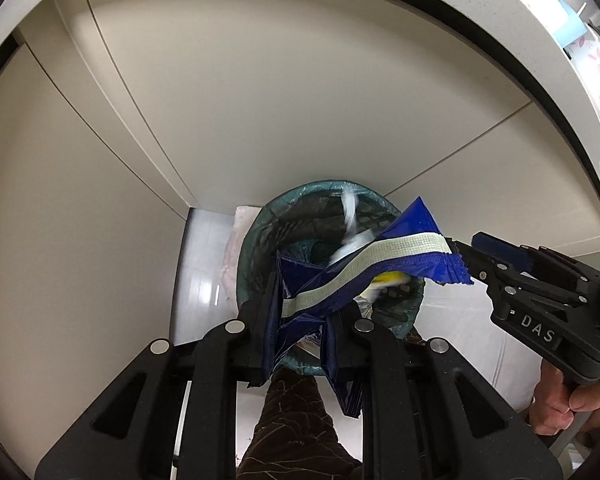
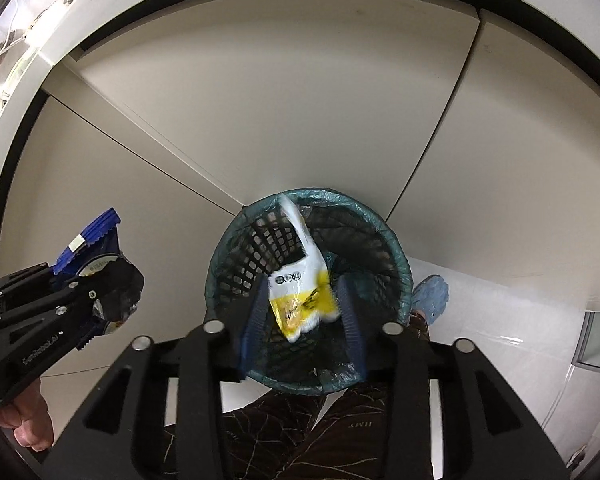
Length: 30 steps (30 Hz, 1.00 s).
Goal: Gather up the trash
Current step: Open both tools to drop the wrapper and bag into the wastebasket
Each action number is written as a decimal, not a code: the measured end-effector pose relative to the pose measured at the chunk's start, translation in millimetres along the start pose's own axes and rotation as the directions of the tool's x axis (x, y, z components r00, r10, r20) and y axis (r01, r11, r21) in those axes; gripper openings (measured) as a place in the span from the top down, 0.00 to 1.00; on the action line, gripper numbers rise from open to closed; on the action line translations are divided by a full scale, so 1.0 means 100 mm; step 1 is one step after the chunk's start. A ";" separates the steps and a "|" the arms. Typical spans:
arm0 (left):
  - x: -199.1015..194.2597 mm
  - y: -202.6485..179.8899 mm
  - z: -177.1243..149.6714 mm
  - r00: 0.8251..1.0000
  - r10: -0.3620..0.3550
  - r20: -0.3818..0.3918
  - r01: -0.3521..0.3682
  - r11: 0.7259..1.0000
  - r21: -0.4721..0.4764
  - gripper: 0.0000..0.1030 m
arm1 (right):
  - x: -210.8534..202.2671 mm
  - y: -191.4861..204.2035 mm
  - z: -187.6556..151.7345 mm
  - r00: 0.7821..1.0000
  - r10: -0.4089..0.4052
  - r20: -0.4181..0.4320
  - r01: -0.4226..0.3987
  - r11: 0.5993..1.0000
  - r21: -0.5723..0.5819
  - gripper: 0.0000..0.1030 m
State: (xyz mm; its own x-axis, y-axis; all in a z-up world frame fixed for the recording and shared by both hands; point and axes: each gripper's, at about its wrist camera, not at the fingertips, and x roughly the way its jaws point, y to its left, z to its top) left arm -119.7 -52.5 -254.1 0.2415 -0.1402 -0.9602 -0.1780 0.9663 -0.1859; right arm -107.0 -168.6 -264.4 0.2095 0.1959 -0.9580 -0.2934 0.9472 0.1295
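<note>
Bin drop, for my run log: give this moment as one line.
left gripper: shut on blue wrapper | right gripper: open, yellow-white bag between pads, over bin

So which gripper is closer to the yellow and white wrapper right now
Right. The right gripper hangs over the bin, jaws open on either side of the yellow and white wrapper. The left gripper is off to the side, clamped on a blue packet.

**A home kitchen corner**

I'm in a home kitchen, by the look of it: cream cabinet doors (image 2: 300, 112) under a pale countertop edge (image 1: 480, 12), white floor tiles (image 2: 500, 320), and a small mesh wastebasket (image 2: 236, 264) lined with a green bag at my feet.
</note>
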 end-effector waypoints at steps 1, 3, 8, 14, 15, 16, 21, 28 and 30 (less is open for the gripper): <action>0.01 -0.01 0.00 1.000 -0.001 -0.003 0.001 1.000 0.001 0.83 | -0.02 0.00 0.00 1.000 -0.001 0.006 0.001 1.000 0.003 0.52; 0.04 -0.03 0.00 1.000 0.002 -0.003 -0.002 1.000 0.008 0.83 | -0.06 -0.04 0.01 1.000 -0.006 0.025 0.005 1.000 0.017 0.39; 0.09 -0.10 0.00 1.000 -0.003 -0.005 0.003 1.000 0.027 0.83 | -0.25 -0.22 0.00 0.997 -0.035 0.066 0.029 0.997 0.077 0.11; 0.22 -0.29 0.02 1.000 -0.010 -0.017 0.011 0.997 0.080 0.83 | -0.47 -0.50 -0.04 0.990 -0.094 0.103 0.081 0.988 0.129 0.08; 0.24 -0.33 0.02 1.000 -0.012 -0.020 0.014 0.996 0.089 0.83 | -0.51 -0.53 -0.05 0.989 -0.098 0.109 0.082 0.987 0.139 0.08; 0.27 -0.37 0.02 1.000 -0.016 -0.025 0.018 0.995 0.099 0.83 | -0.56 -0.57 -0.06 0.988 -0.102 0.113 0.084 0.985 0.150 0.08; 0.41 -0.53 0.03 0.999 -0.020 -0.044 0.026 0.990 0.140 0.80 | -0.67 -0.72 -0.12 0.986 -0.113 0.120 0.088 0.977 0.196 0.08; 0.52 -0.63 0.02 0.998 -0.025 -0.061 0.034 0.987 0.156 0.71 | -0.67 -0.76 -0.17 0.987 -0.118 0.106 0.093 0.972 0.214 0.08; 0.54 -0.64 0.01 0.998 -0.020 -0.065 0.030 0.987 0.158 0.66 | -0.69 -0.77 -0.18 0.988 -0.115 0.105 0.091 0.973 0.214 0.08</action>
State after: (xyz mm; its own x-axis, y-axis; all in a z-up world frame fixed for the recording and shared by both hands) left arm -93.7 -121.8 -294.0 0.1825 -0.1732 -0.9678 -0.0180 0.9836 -0.1794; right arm -115.6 -259.5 -213.2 0.3386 0.1109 -0.9344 -0.0671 0.9934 0.0935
